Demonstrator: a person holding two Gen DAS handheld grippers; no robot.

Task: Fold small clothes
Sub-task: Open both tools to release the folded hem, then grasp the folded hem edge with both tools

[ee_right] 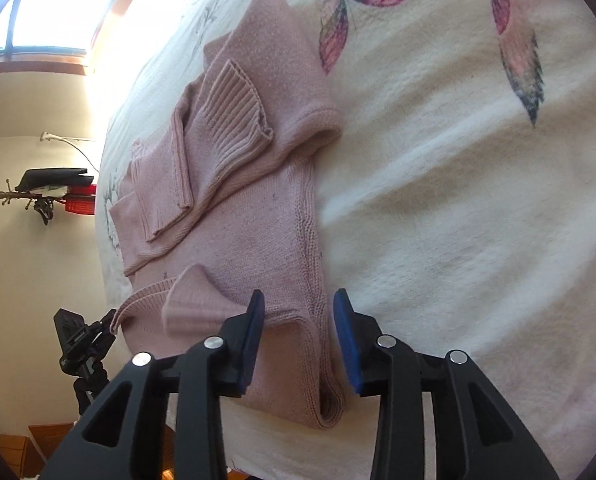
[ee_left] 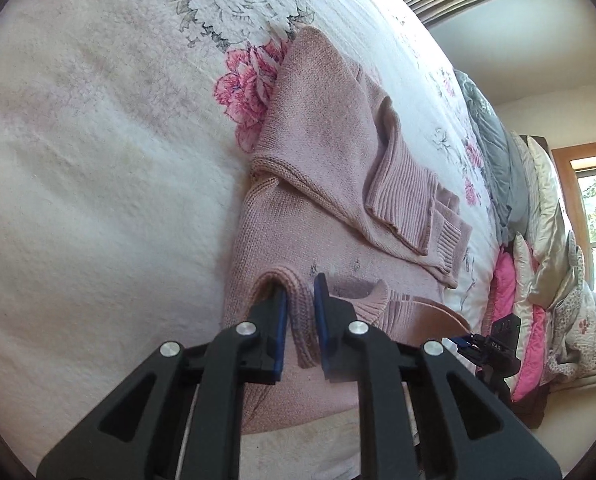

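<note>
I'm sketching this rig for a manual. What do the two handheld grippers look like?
Both match. The left gripper and right gripper are matte black plastic, each with two angular linkage arms with triangular cut-outs, joined by round silver pivot pins. The flat fingers carry dark blue pads on their inner faces. No cables, hands or sleeves show.
</note>
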